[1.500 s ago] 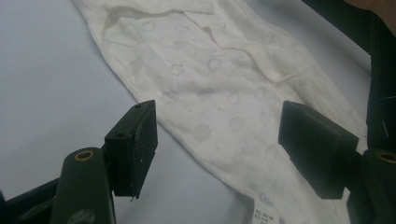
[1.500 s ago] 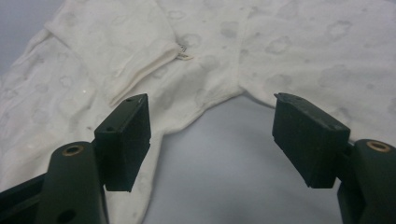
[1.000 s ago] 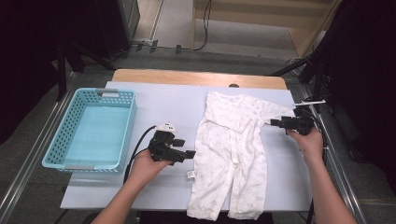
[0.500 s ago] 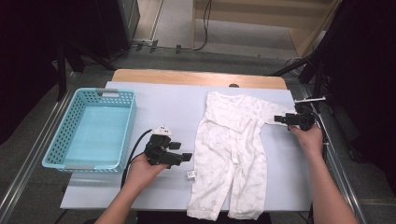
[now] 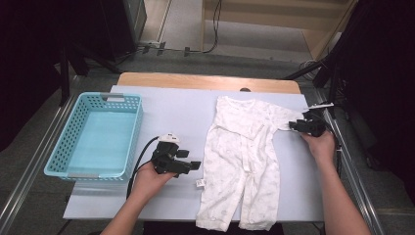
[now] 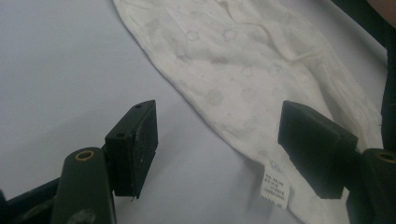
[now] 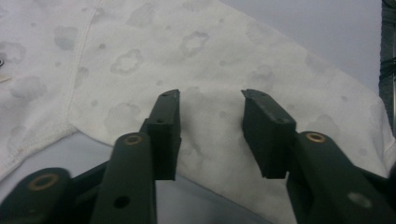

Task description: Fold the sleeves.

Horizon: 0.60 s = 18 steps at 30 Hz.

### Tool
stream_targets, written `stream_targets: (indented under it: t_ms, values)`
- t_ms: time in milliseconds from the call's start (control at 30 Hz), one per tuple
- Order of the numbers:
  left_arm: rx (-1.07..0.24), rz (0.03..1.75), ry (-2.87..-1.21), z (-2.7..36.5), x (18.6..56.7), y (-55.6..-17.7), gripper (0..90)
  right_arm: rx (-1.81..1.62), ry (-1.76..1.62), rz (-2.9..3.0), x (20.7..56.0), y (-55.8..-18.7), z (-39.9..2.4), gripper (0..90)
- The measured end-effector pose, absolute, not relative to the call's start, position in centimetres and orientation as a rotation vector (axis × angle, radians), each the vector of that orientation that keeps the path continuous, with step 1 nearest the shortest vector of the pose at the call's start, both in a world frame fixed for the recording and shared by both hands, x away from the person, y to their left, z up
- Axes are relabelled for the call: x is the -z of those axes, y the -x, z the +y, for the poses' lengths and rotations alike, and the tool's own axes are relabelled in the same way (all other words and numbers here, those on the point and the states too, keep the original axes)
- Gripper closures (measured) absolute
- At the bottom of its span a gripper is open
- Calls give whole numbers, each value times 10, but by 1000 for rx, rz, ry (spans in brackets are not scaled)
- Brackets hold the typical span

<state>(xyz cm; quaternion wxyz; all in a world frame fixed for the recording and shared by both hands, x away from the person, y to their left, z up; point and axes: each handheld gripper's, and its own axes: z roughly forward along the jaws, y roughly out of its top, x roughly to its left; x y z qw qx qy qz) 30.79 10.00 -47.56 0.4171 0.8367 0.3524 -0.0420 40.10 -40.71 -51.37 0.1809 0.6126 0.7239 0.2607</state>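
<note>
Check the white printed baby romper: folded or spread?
Spread: the white printed baby romper lies flat on the table, sleeves out, both legs extended.

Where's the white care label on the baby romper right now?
In the high view the care label sticks out from the romper's left edge, just right of the left gripper. In the left gripper view it lies near the right jaw.
</note>
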Motion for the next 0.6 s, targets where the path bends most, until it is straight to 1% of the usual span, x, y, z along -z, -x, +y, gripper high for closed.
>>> stream_targets:
  t_ms: [100, 167, 267, 400, 600]
  values:
    - [106, 885, -2098, 99, 476, -308, 292, -749, -1735, 2024, 515, -400, -405, 645]
    - [98, 882, -2097, 99, 474, -307, 299, -779, -1744, 1999, 516, -398, -405, 762]
    - [94, 881, -2098, 99, 473, -307, 303, -814, -1783, 1976, 517, -398, -404, 857]
    - [100, 884, -2098, 101, 474, -307, 303, -824, -1823, 1965, 516, -399, -405, 871]
    - [107, 889, -2089, 101, 474, -310, 305, -927, -1919, 1964, 511, -400, -410, 876]
